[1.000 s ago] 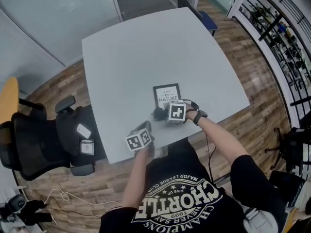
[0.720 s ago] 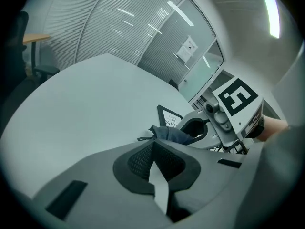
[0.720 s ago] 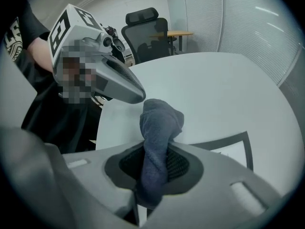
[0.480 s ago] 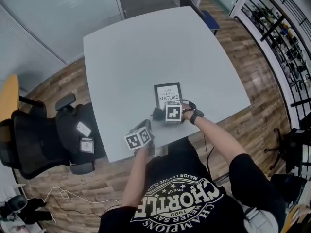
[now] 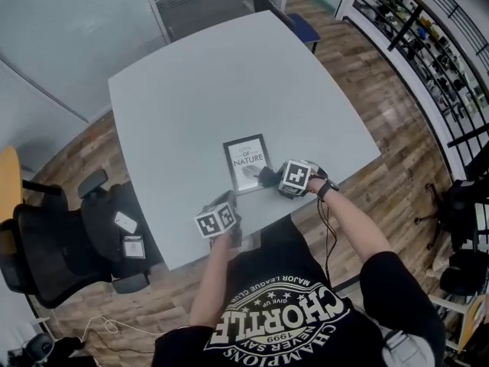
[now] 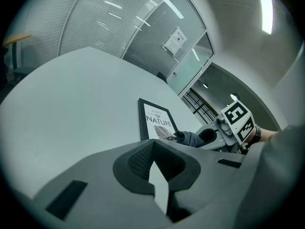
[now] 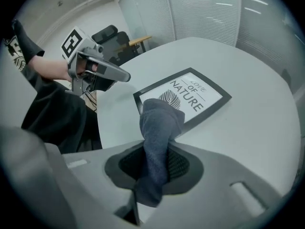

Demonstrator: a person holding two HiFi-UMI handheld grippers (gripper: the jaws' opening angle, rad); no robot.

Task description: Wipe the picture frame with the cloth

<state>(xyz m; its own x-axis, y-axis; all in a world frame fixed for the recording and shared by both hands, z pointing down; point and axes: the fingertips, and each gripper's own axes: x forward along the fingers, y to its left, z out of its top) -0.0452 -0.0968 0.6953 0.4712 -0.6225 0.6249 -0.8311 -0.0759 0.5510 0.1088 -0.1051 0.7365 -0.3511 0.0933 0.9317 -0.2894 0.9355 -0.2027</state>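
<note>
A black picture frame (image 5: 247, 162) with a white "NATURE" print lies flat on the grey table (image 5: 199, 90), near its front edge. My right gripper (image 5: 275, 178) is shut on a dark blue-grey cloth (image 5: 267, 177), which rests on the frame's near right corner. In the right gripper view the cloth (image 7: 159, 128) hangs out of the right gripper (image 7: 153, 168) onto the frame (image 7: 190, 92). My left gripper (image 5: 223, 209) hovers at the table's front edge, left of the frame, shut with nothing in it. The left gripper view shows the frame (image 6: 157, 123) and the cloth (image 6: 193, 138) ahead of the left gripper (image 6: 155, 175).
A black office chair (image 5: 53, 235) stands left of the table with two small cards (image 5: 130, 234) on its seat. A blue chair (image 5: 302, 25) sits at the far corner. Dark shelving (image 5: 428, 44) lines the right side over wooden floor.
The right gripper has slid the cloth to the right, from the frame's near left corner to its near right corner. The left gripper has stayed where it was.
</note>
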